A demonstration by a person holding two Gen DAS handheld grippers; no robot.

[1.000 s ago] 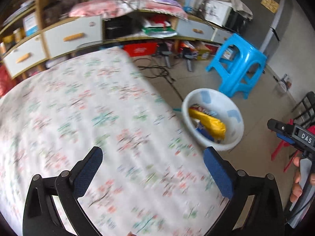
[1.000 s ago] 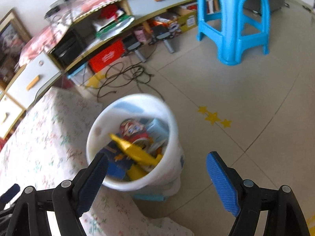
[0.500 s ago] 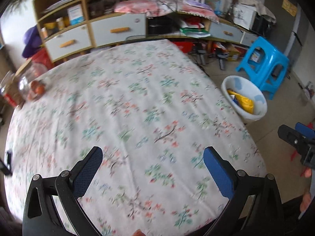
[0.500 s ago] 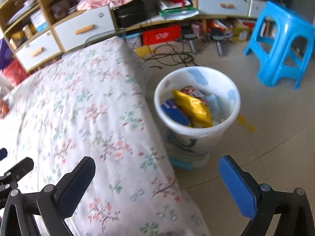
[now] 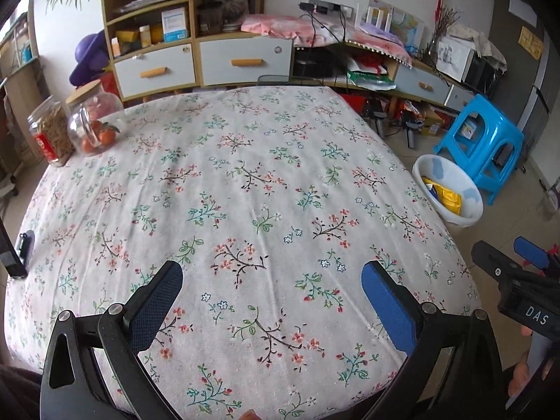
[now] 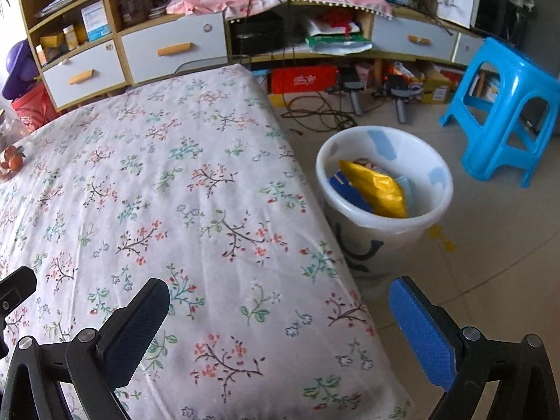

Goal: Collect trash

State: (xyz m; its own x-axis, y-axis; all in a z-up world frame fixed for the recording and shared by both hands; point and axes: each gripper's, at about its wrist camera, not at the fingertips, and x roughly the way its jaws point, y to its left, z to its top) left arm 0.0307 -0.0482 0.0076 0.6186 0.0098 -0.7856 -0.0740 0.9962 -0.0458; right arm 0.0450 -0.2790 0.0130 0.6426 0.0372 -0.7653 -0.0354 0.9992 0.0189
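A white trash bucket (image 6: 425, 224) stands on the floor beside the table's right edge; it also shows in the left wrist view (image 5: 470, 208). Inside it lie a yellow wrapper (image 6: 376, 189) and blue packaging (image 6: 346, 192). My left gripper (image 5: 271, 302) is open and empty, above the near part of the floral tablecloth (image 5: 245, 182). My right gripper (image 6: 278, 325) is open and empty, above the table's near right corner, short of the bucket. It also shows at the right edge of the left wrist view (image 5: 518, 273).
Two jars (image 5: 92, 122), one with oranges, stand at the table's far left. A dark device (image 5: 14, 255) sits at its left edge. A blue plastic stool (image 6: 504, 112) stands behind the bucket. Shelves and drawers (image 5: 241, 57) line the back wall; cables lie on the floor.
Both grippers have pulled back and up from the bucket towards the table's near side. The views now take in the whole table. Both stayed open and empty.
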